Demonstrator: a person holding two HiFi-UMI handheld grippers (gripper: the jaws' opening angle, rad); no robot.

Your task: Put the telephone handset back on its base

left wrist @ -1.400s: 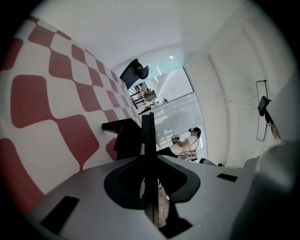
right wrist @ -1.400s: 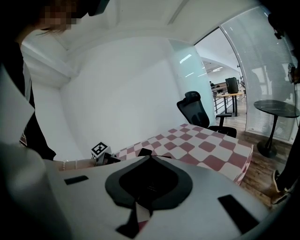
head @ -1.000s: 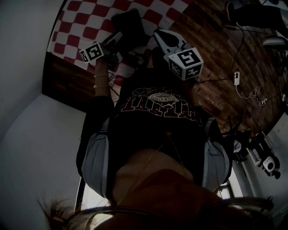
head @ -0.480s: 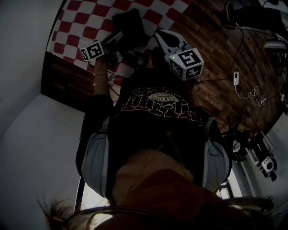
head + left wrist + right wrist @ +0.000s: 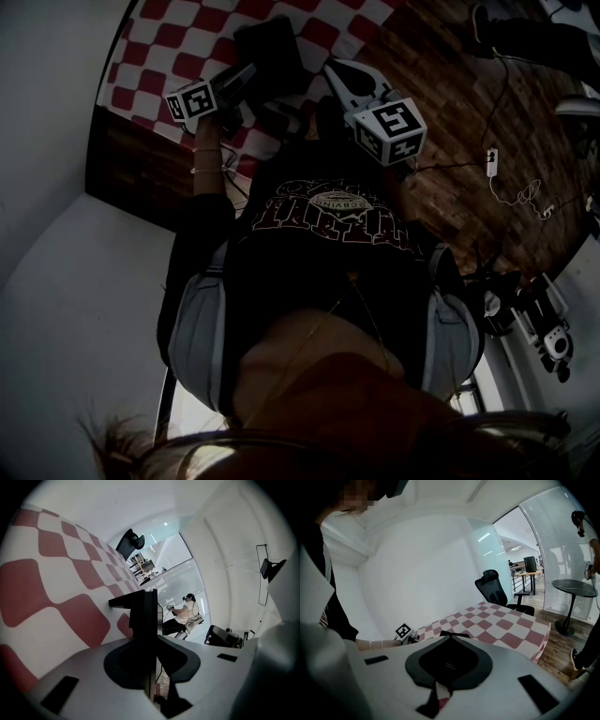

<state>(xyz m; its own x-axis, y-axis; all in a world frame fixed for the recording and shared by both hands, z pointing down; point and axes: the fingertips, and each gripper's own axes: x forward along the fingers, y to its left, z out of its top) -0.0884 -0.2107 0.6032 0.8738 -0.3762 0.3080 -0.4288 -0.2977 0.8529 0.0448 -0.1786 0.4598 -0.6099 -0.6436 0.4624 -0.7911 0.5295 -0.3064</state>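
The head view is dark. A dark blocky thing (image 5: 272, 49) lies on the red-and-white checked tablecloth (image 5: 178, 37); it may be the telephone, but handset and base cannot be told apart. My left gripper (image 5: 246, 75) points at it from just short of it, marker cube toward me. In the left gripper view the left gripper (image 5: 149, 603) is rolled on its side, fingers together with only a thin slit and nothing seen between them. My right gripper (image 5: 339, 75) hovers to the right of the dark thing. The right gripper (image 5: 452, 634) has its tips meeting, holding nothing.
A black office chair (image 5: 494, 588) stands beyond the table's far end. A round dark side table (image 5: 574, 587) stands at the right on the wood floor (image 5: 450, 84), where cables and a white plug (image 5: 493, 161) lie. Another seated person (image 5: 186, 613) is far off.
The left gripper has rolled slightly, its marker cube shifting a little up in the head view. The right gripper has kept still.
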